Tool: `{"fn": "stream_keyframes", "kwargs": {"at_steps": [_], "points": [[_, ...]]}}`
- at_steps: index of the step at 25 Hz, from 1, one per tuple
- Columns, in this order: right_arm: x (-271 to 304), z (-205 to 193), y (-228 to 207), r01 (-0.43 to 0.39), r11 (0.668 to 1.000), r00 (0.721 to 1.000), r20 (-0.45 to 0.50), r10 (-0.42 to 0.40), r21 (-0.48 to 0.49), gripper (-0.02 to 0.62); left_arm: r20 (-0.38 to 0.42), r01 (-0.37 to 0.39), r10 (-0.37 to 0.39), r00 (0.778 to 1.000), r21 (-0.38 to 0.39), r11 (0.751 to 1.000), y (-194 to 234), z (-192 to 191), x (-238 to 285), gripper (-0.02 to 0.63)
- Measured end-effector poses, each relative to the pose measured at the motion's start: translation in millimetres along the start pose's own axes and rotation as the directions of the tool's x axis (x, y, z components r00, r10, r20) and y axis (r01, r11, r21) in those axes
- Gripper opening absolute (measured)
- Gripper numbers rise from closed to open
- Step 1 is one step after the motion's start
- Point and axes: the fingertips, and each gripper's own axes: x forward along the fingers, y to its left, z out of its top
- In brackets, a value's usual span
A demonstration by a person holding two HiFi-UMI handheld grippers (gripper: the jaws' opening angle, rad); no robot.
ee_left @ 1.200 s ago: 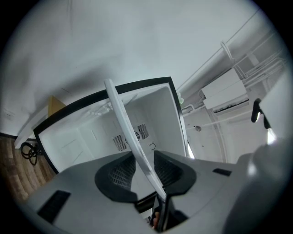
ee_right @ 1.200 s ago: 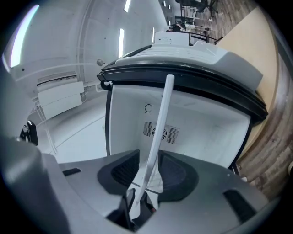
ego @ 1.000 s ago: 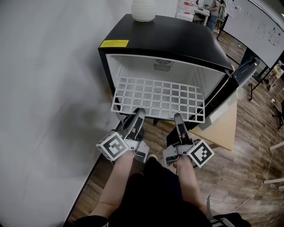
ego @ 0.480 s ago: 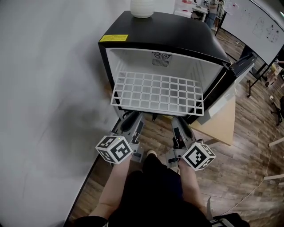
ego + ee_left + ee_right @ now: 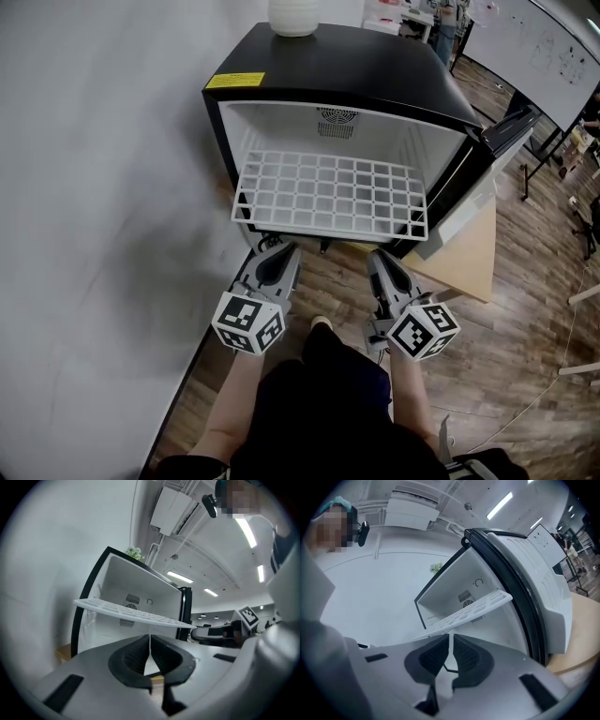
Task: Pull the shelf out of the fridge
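The white wire shelf sticks partway out of the open black fridge and lies level, with its front edge past the cabinet. My left gripper sits just below and in front of the shelf's front left part. Its jaws are closing, all but touching, with nothing between them. My right gripper sits below the front right part, and its jaws are closing to a thin slit, also empty. In the left gripper view the shelf hangs above the left gripper. In the right gripper view the shelf lies above the right gripper.
A white vase stands on the fridge top. The fridge door hangs open at the right, above a light wooden board. A grey wall runs along the left. The floor is wooden, and the person's legs are below the grippers.
Both grippers have drawn back a little from the shelf's front edge and their jaws have closed. The shelf still juts out of the fridge.
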Motion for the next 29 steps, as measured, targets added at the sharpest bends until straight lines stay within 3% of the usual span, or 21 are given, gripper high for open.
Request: {"fn": "stream_keyframes", "kwargs": {"at_steps": [6, 14, 29], "points": [[-3.8, -5.8, -6.4, 0.049, 0.988, 0.999, -0.013, -0.051, -0.145, -0.009, -0.031, 0.007, -0.005, 1.0, 0.057, 0.998, -0.2, -10.9, -0.8, 0.003], [-8.3, -0.1, -17.0, 0.117, 0.981, 0.993, 0.039, -0.112, -0.152, -0.009, -0.015, -0.022, 0.024, 1.0, 0.129, 0.991, -1.1, -4.4, -1.9, 0.003], [-17.4, 5.3, -17.8, 0.132, 0.984, 0.989, 0.083, -0.123, -0.122, -0.009, -0.02, -0.019, 0.021, 1.0, 0.115, 0.993, -9.8, -9.4, -3.0, 0.003]]}}
